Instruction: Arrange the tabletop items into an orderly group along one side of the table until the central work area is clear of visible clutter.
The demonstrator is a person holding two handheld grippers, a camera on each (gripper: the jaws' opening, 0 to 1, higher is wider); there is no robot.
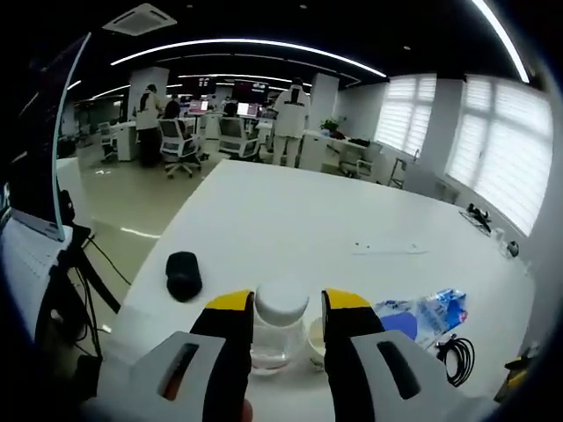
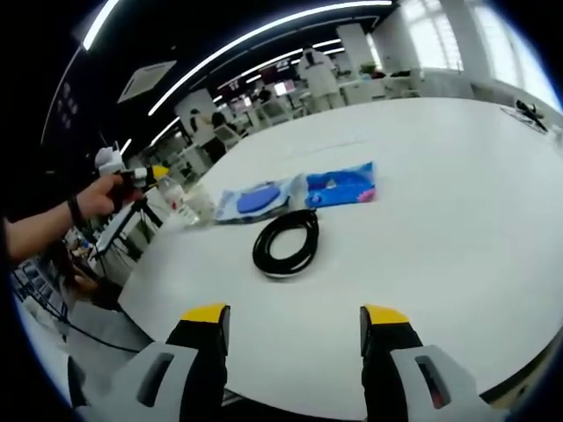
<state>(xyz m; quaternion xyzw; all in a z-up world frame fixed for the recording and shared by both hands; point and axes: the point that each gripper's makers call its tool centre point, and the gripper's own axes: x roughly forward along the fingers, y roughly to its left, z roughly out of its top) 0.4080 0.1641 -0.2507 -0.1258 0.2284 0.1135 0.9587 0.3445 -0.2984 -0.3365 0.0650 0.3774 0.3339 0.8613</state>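
Between the yellow tips of my left gripper (image 1: 288, 308) stands a clear jar with a white cap (image 1: 281, 305), low over the white table (image 1: 352, 211), and the jaws are closed in on its sides. A small white cup (image 1: 315, 338) sits just right of the jar. To the left lies a black pouch (image 1: 183, 274). In the right gripper view, my right gripper (image 2: 295, 321) is open over the near table edge with nothing in it. Ahead of it lie a black cable coil (image 2: 287, 242), a clear pack with a blue disc (image 2: 259, 199) and a blue packet (image 2: 341, 185). A hand holds the left gripper (image 2: 148, 174) by the jar (image 2: 179, 200).
The blue packet (image 1: 422, 316) and cable coil (image 1: 457, 359) lie right of my left gripper. Small dark items (image 1: 479, 215) sit at the table's far right edge. A tripod (image 1: 66, 290) stands off the left edge. People and office chairs fill the background (image 1: 180, 141).
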